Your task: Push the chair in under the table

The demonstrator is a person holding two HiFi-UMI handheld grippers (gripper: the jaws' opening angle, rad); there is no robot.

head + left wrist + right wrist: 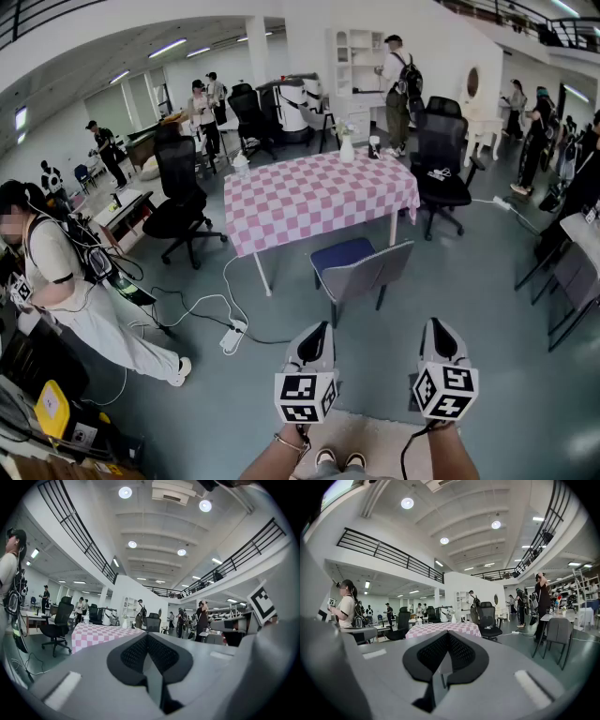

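Observation:
A grey chair [364,270] with a blue seat stands at the near side of a table [319,199] covered in a pink-and-white checked cloth; its back faces me and the seat is partly under the table's edge. My left gripper [318,330] and right gripper [437,325] are both shut and hold nothing, side by side, well short of the chair. In the left gripper view the shut gripper [147,637] points level toward the table [101,634]. The right gripper [447,634] also faces the table [443,629]. The chair is hidden in both gripper views.
A power strip [232,337] with cables lies on the floor left of the chair. Black office chairs [180,202] [441,169] flank the table. A person [66,281] stands at the left, and a grey chair [574,281] is at the right. A white vase [347,148] is on the table.

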